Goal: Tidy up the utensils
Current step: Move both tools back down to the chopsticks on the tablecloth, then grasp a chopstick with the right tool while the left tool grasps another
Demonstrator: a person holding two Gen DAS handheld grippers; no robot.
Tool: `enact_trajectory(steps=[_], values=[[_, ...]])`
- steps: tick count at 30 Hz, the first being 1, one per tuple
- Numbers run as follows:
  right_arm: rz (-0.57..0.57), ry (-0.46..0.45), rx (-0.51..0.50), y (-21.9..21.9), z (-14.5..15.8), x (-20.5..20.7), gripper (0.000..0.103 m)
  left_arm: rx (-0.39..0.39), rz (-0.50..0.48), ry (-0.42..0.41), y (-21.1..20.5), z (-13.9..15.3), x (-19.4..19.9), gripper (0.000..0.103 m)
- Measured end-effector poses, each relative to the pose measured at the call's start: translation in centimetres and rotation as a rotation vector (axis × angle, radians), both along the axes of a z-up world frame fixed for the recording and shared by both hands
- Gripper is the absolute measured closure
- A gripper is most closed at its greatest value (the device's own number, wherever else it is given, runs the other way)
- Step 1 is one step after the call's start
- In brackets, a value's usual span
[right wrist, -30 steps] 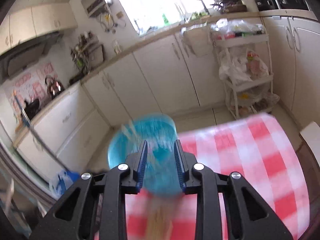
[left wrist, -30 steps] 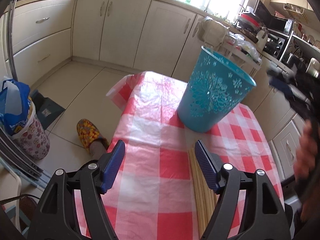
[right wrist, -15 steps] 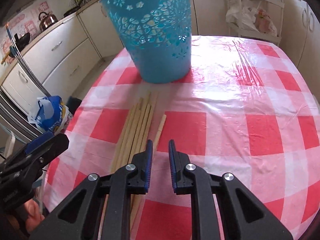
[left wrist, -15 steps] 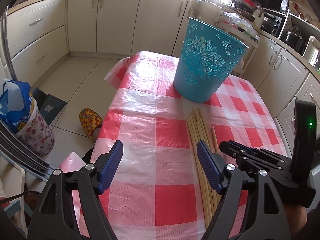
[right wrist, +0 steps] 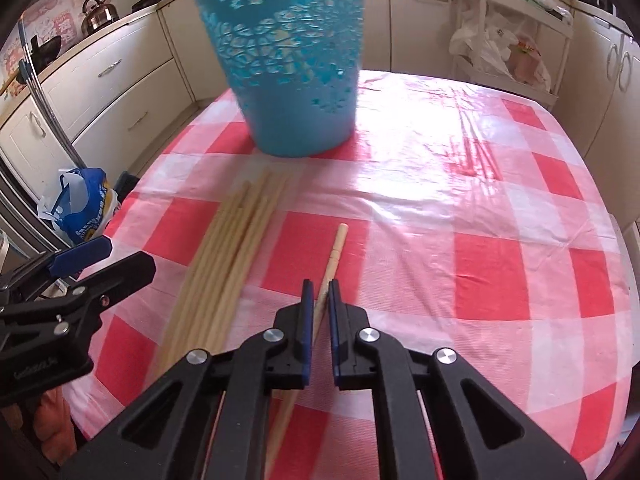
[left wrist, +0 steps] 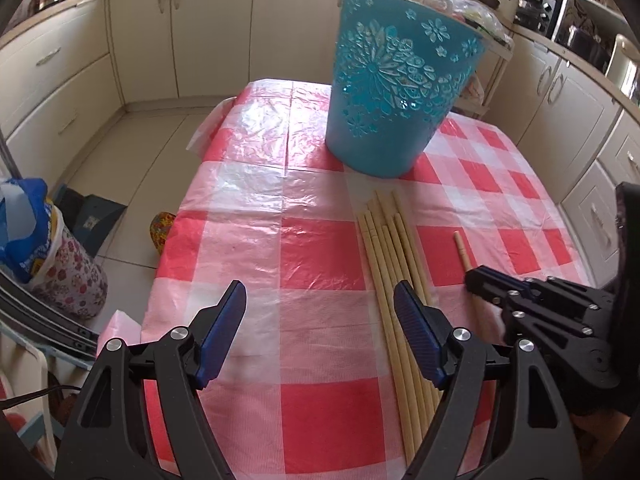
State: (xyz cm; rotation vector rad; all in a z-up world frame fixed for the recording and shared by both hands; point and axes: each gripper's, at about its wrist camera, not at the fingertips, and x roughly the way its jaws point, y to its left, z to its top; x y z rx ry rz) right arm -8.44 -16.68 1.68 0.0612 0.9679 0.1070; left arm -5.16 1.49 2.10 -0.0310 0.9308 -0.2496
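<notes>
your right gripper [right wrist: 319, 300] dropped to the cloth, jaws just closing, and clamped the lone chopstick [right wrist: 335, 247] near the blue basket [right wrist: 288, 60]; left gripper [left wrist: 320, 332] stayed released. off-centre grip risked it pivoting out.

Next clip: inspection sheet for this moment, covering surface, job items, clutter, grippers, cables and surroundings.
Surface: table under a red-and-white checked plastic cloth.
Job's things: blue basket upright; bundle of chopsticks lying before it; single chopstick apart, to their right.
Clutter: nothing seen on the table.
Grippers: left gripper open, empty; right gripper shut on the single chopstick.
Cables: dark cable at lower left.
Surroundings: cream cabinets, kettle, floor bags.
</notes>
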Motion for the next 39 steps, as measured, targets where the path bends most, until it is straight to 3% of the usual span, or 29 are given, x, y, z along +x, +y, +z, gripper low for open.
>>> enact_trajectory(steps=[13,20,21,24,27,33,36,39], values=[[-0.013,-0.015,0.042,-1.2,-0.1,-0.6,0.096,0.161,-0.001,0.035,-2.6,-1.9,2.5,0.031],[-0.011,-0.014,0.055,-1.3,-0.1,-0.7,0.095,0.161,-0.014,0.029,-2.8,-1.9,2.8,0.031],[-0.009,-0.012,0.058,-1.4,0.0,-0.7,0.095,0.159,-0.026,0.025,-2.8,-1.9,2.8,0.033],[-0.002,-0.010,0.057,-1.8,0.0,-0.7,0.096,0.142,-0.082,0.010,-2.8,-1.7,3.0,0.053],[-0.009,-0.004,0.055,-2.1,0.0,-0.5,0.096,0.132,-0.130,0.001,-2.6,-1.6,3.3,0.067],[-0.011,0.011,0.043,-2.1,0.1,0.4,0.096,0.083,-0.172,0.019,-1.7,-1.4,4.0,0.076],[0.007,0.014,0.039,-1.8,0.1,0.5,0.096,0.047,-0.194,0.043,-1.3,-1.3,4.2,0.093],[0.014,0.019,0.032,-1.7,0.2,0.5,0.096,0.018,-0.221,0.066,-1.2,-1.3,4.5,0.093]])
